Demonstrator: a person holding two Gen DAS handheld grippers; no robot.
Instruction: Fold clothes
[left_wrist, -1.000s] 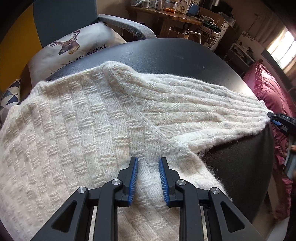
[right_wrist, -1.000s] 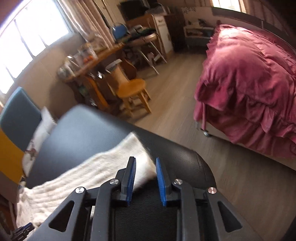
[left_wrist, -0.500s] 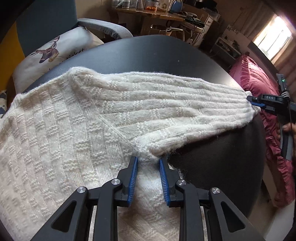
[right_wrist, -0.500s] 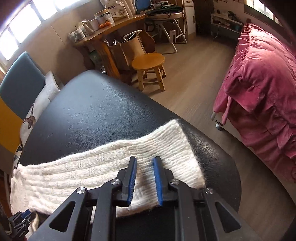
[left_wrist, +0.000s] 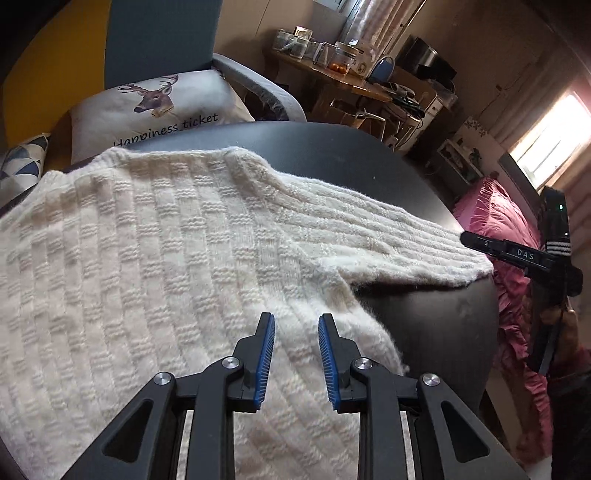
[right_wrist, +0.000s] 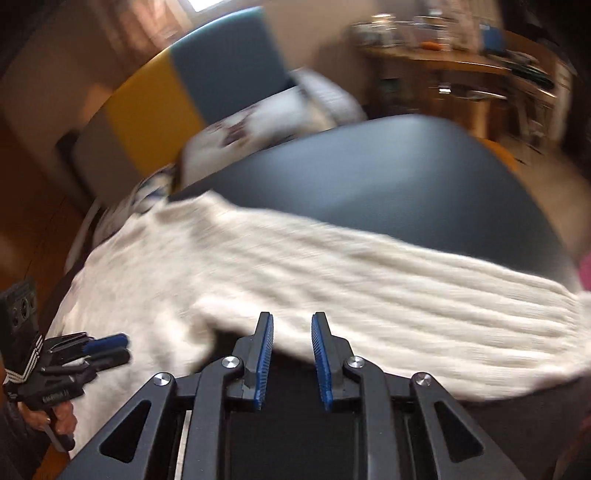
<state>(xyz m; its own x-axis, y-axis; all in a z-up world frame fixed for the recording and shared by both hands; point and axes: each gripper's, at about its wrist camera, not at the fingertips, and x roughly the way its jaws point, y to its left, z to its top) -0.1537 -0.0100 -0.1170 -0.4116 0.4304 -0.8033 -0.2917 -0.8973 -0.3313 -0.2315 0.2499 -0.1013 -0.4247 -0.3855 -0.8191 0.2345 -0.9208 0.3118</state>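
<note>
Since the earlier frames the left gripper (left_wrist: 296, 354) has drawn back from the armpit seam it was poised at and now hangs over the body of the cream knitted sweater (left_wrist: 155, 258), its blue-padded jaws spread with nothing between them. Over the same half second the right gripper (right_wrist: 292, 356) has swung from the cuff toward the middle of the sleeve (right_wrist: 388, 291); its view is smeared with motion blur, and its jaws stand apart above the sleeve's near edge, gripping nothing.

That sweater lies flat on the dark round table (left_wrist: 332, 147), its body toward the left gripper's side and the one visible sleeve stretched straight out to the right, the cuff reaching the table's edge. From the left wrist view the right gripper (left_wrist: 466, 239) hovers just beside that cuff. Behind the table sits a blue armchair (left_wrist: 159, 40) holding a deer-print cushion (left_wrist: 159, 107), with a cluttered wooden desk (left_wrist: 343, 81) further back and a pink bedspread (left_wrist: 498, 221) past the table's right edge
</note>
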